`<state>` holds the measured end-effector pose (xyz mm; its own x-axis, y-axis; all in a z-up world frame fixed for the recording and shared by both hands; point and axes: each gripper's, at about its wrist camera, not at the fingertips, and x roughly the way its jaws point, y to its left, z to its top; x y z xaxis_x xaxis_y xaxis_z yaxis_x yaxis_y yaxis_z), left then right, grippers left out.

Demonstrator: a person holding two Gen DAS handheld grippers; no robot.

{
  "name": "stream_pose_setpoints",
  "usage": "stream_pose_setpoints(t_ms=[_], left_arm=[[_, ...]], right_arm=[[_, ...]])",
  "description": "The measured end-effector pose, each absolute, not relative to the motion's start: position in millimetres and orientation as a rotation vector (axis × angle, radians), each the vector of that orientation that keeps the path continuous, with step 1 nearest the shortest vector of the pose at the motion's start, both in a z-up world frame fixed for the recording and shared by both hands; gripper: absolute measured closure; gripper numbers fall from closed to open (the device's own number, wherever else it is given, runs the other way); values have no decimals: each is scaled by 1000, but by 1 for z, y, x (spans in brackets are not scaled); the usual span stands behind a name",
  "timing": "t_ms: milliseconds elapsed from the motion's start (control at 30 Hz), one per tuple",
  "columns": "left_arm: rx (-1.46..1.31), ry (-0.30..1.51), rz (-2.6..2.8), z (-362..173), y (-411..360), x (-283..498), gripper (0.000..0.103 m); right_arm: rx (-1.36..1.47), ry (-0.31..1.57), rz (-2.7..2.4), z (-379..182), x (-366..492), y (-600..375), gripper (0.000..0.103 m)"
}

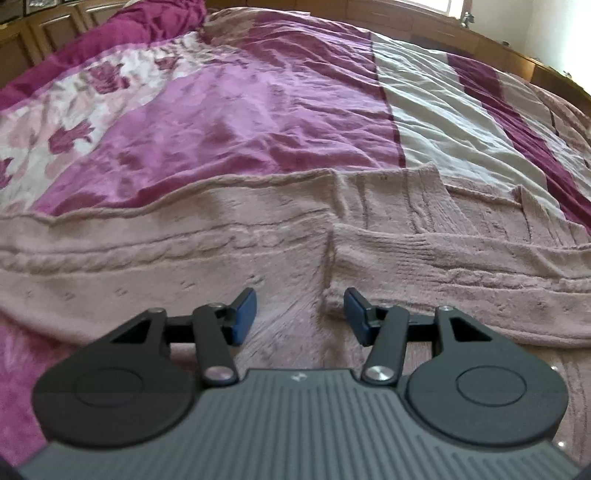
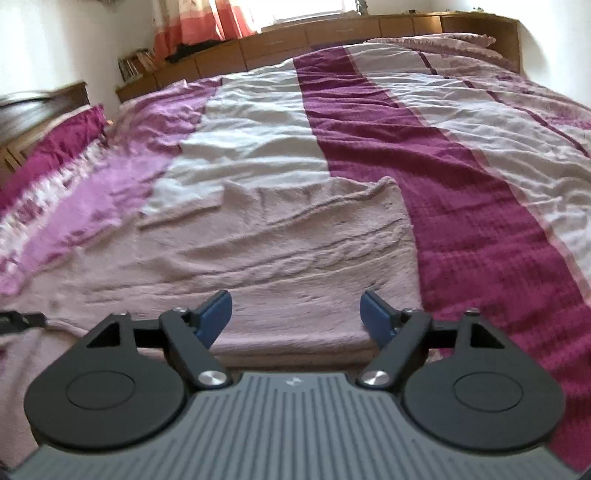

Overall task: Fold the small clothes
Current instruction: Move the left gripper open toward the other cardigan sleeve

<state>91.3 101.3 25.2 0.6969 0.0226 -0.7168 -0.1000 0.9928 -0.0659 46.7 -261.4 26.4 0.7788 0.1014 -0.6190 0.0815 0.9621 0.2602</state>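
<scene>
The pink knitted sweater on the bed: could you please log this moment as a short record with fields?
garment: pink knitted sweater, lying flat, sleeves folded across the body
surface: bedspread, striped purple, white and maroon
left gripper: jaws open, above the sweater, holding nothing
right gripper: jaws open, above the sweater's near edge, holding nothing
background: wooden cabinets, orange curtain

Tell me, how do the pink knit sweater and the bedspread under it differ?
The sweater is one dusty pink all over; the bedspread has magenta, lilac and white stripes plus a flower band. The sweater is thick, fuzzy and cable-knit; the bedspread is thin, smooth, wrinkled cloth. The sweater covers only the near part of the bed; the bedspread runs on to the far end. Both lie flat and held by neither gripper.
</scene>
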Motion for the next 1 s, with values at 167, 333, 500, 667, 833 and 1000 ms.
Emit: stream_pose_setpoints(t_ms=[167, 333, 500, 667, 833, 1000], left_arm=[[-161, 823, 63, 38, 115, 70, 48], [-158, 882, 106, 46, 122, 45, 48], [-159, 915, 131, 50, 130, 22, 48], [-164, 901, 160, 56, 142, 8, 48], [-181, 889, 190, 58, 158, 0, 48], [-203, 881, 228, 55, 175, -5, 48]], right_arm=[[279, 670, 37, 43, 25, -249, 20], [291, 691, 70, 48, 6, -235, 19], [274, 723, 114, 47, -11, -215, 19], [274, 762, 131, 44, -20, -201, 19], [270, 790, 125, 40, -25, -196, 19], [272, 814, 108, 37, -26, -195, 19]])
